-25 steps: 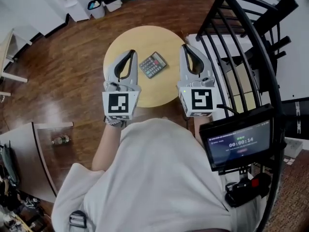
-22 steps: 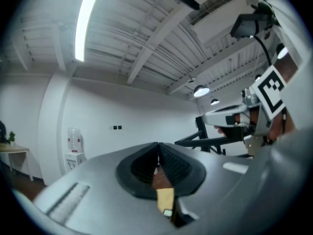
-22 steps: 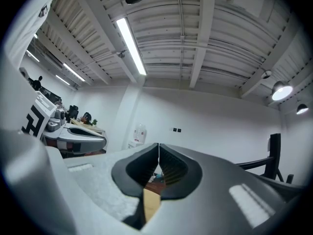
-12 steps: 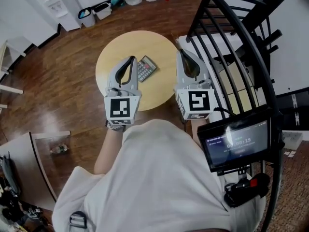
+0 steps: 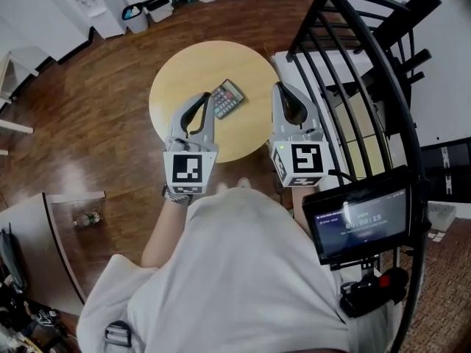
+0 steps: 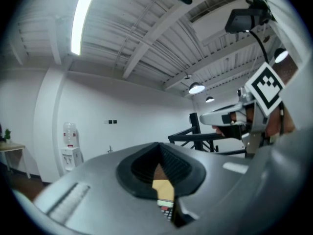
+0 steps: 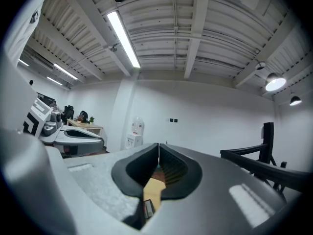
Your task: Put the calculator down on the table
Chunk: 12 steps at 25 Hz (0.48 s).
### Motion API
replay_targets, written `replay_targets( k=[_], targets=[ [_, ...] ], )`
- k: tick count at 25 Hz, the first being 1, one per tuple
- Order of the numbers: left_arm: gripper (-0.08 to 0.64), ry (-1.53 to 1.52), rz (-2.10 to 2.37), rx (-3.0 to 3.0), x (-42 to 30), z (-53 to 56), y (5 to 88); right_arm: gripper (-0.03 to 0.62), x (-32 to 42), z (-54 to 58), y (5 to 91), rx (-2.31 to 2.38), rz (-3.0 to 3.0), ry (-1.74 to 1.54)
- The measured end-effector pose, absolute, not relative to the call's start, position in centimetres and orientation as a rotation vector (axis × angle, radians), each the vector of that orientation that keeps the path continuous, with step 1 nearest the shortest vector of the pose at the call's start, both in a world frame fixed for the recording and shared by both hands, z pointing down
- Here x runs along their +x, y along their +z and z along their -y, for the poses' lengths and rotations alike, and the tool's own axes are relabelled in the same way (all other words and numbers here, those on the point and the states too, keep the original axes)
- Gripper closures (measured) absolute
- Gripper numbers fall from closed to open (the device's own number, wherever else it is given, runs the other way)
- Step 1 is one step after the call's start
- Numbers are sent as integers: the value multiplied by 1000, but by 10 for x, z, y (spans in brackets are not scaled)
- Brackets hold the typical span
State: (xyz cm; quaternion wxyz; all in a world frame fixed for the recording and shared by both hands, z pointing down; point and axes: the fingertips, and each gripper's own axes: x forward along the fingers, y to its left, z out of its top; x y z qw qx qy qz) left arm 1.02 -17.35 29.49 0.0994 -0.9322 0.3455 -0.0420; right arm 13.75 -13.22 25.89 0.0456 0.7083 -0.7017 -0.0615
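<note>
Calculator (image 5: 227,98) appears already laid on the table (image 5: 176,68), yet could be nudged off if the left gripper (image 5: 206,97) or right gripper (image 5: 279,88), both closed and empty, were swung across.

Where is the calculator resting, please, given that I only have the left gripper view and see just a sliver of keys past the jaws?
Observer: The calculator lies flat on the round table, close beside the tip of the left hand-held gripper, and nothing holds it.
Operator: Thank you. Is the other one carrying anything?
Observer: No. The right hand-held gripper has its jaws together with nothing between them, and it sits well clear of the calculator on its other side.
</note>
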Motion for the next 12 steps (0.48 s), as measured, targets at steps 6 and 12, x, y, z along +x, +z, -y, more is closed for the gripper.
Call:
replay_targets(
  k=[6,12],
  targets=[
    [557,-153,-1016,-2817,-5,178,320,586,123,130,278,2160,2072,-123],
    [555,-133,-1000,-2790,8,183,311,586,135,131,274,2147,2062,-137]
  ],
)
